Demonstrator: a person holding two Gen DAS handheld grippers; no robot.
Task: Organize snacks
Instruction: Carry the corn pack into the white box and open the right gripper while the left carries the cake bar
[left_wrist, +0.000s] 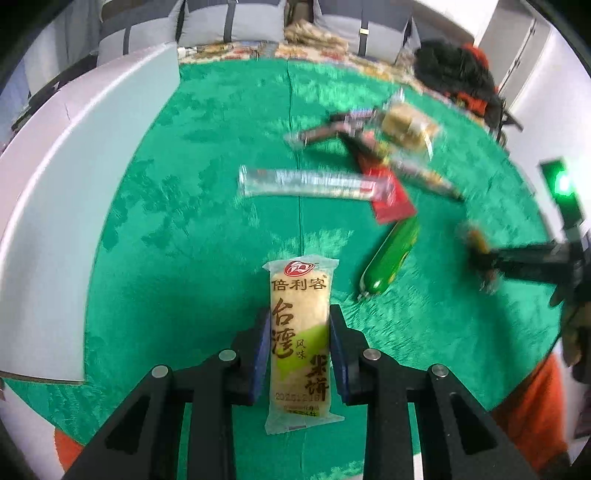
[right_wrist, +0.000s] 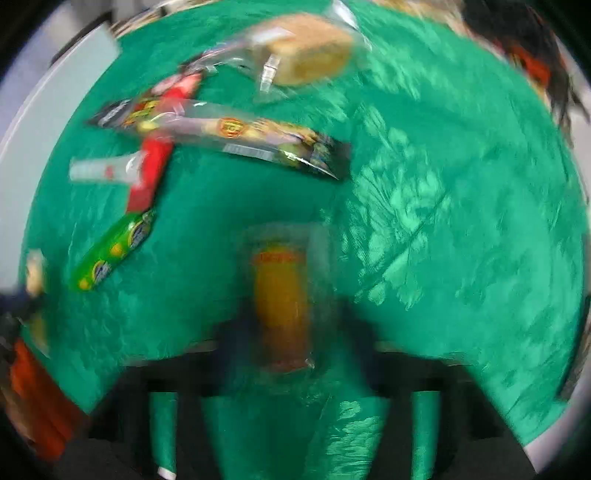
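My left gripper (left_wrist: 299, 317) is shut on a pale yellow rice cracker pack (left_wrist: 300, 332) with brown Chinese print, held above the green tablecloth (left_wrist: 184, 221). My right gripper (right_wrist: 291, 321) is heavily blurred; an orange-yellow snack pack (right_wrist: 282, 299) sits between its fingers. It also shows in the left wrist view (left_wrist: 480, 258) at the right. On the cloth lie a green sausage stick (left_wrist: 391, 258), a red packet (left_wrist: 391, 195), a clear long pack (left_wrist: 306, 182) and a biscuit pack (left_wrist: 406, 125).
A white box wall (left_wrist: 74, 166) stands along the left. A dark and red bundle (left_wrist: 461, 74) lies at the far right. In the right wrist view, a long dark printed snack pack (right_wrist: 258, 136) and a bread pack (right_wrist: 310, 55) lie beyond the gripper.
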